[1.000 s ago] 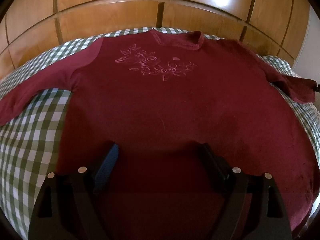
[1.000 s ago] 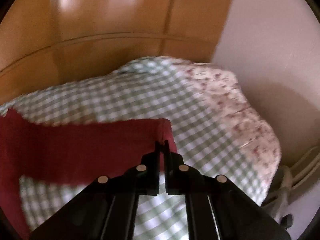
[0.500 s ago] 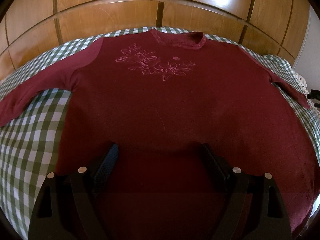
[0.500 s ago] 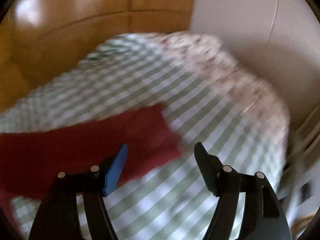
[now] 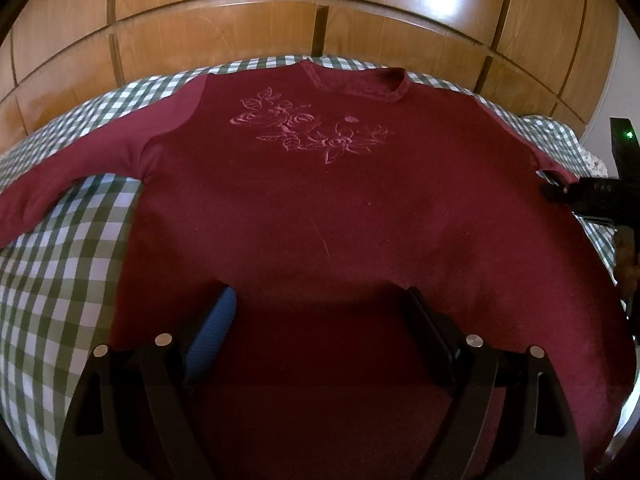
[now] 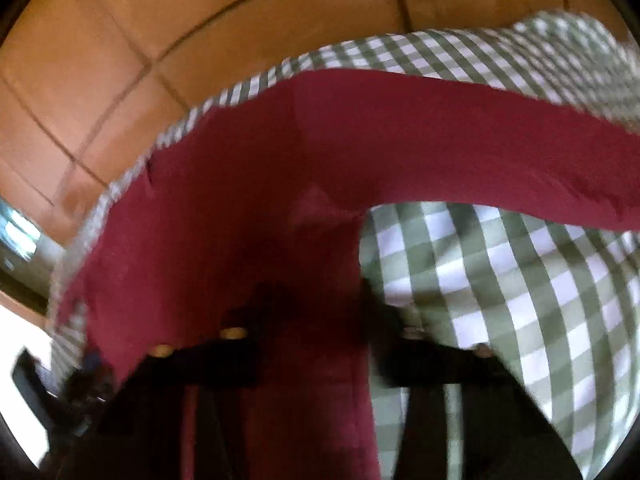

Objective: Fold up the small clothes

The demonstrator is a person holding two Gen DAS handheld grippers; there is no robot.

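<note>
A dark red long-sleeved shirt (image 5: 320, 208) with a rose embroidery lies flat, front up, on a green-and-white checked cloth (image 5: 60, 264). My left gripper (image 5: 320, 312) is open and empty, low over the shirt's hem at the middle. In the blurred right wrist view the shirt's body and right sleeve (image 6: 460, 152) spread out, and my right gripper (image 6: 320, 300) is open over the shirt's right side edge near the armpit. The right gripper also shows in the left wrist view (image 5: 592, 192) at the shirt's right edge.
Wooden panelled wardrobe doors (image 5: 320, 8) stand right behind the bed. A flowered cover (image 5: 592, 160) lies at the bed's right side by a white wall. Checked cloth shows on both sides of the shirt.
My right gripper opened and let go of the right sleeve cuff, then swung left to the shirt's side near the armpit. The sleeve now lies stretched out. My left gripper stayed still.
</note>
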